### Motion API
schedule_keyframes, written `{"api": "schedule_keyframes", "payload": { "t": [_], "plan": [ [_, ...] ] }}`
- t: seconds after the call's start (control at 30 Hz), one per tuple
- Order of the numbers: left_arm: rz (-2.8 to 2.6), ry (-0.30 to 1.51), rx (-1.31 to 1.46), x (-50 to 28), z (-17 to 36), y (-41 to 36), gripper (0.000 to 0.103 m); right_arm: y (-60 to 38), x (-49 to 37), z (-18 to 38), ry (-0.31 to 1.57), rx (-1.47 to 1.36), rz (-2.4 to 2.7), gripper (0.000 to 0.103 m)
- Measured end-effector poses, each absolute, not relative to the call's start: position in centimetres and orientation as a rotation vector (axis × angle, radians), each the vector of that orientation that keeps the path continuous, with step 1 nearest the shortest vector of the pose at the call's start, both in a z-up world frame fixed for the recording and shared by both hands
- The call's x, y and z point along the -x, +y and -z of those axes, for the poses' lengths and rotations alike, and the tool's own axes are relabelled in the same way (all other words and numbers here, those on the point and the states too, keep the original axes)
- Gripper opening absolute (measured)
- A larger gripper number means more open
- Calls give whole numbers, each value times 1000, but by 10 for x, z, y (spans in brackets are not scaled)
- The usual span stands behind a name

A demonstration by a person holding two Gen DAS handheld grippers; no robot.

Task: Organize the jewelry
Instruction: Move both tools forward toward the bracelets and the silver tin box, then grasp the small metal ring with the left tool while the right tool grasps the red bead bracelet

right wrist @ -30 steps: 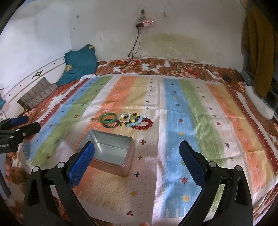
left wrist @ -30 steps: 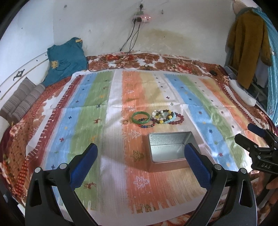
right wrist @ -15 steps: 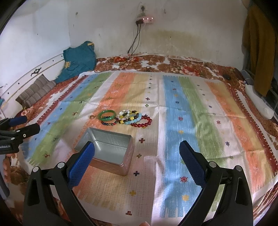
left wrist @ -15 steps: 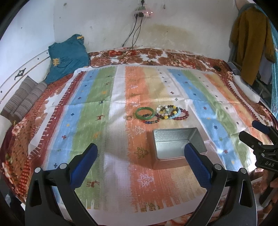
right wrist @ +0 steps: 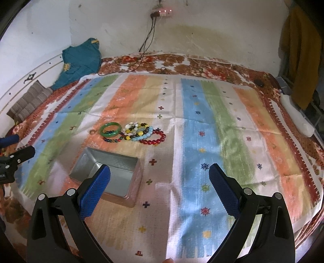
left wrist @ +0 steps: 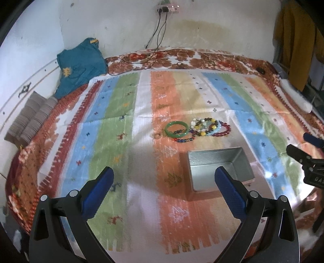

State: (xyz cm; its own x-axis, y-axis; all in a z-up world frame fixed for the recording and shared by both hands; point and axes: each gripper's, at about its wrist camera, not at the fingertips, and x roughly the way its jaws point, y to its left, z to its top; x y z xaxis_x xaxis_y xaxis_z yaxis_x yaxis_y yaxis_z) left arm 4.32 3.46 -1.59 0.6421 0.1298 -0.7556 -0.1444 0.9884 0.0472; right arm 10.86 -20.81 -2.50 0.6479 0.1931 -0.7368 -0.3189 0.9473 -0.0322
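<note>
A green bangle lies on the striped cloth beside a heap of beaded bracelets, with a red bead bracelet at its right. An empty open metal tin stands just in front of them. In the right wrist view the bangle, the beaded bracelets and the tin show at centre left. My left gripper is open and empty, held above the cloth short of the tin. My right gripper is open and empty, to the right of the tin.
The striped cloth covers a floral bed. A teal garment and a striped cushion lie at far left. Cables hang from a wall socket. A mustard garment hangs at right, a white roll below it.
Both grippers have moved forward and lower toward the cloth; the tin and bracelets appear nearer. Both stay open and empty. Nothing on the cloth has moved.
</note>
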Motion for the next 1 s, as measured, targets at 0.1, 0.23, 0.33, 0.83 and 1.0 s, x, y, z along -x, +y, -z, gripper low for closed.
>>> {"api": "schedule_keyframes", "payload": {
  "t": [0.1, 0.23, 0.33, 0.83, 1.0],
  "plan": [
    [-172, 852, -59, -55, 15, 32, 97, -208, -118, 26, 824, 168, -279, 99],
    [-182, 870, -43, -71, 18, 40, 97, -206, -128, 27, 836, 147, -274, 99],
    [-184, 882, -42, -80, 21, 42, 97, -204, -137, 29, 847, 146, -268, 99],
    [-234, 967, 110, -121, 45, 82, 97, -190, -180, 57, 964, 149, -256, 99],
    [-212, 1004, 126, -136, 58, 87, 97, -184, -193, 64, 993, 151, -255, 99]
  ]
}}
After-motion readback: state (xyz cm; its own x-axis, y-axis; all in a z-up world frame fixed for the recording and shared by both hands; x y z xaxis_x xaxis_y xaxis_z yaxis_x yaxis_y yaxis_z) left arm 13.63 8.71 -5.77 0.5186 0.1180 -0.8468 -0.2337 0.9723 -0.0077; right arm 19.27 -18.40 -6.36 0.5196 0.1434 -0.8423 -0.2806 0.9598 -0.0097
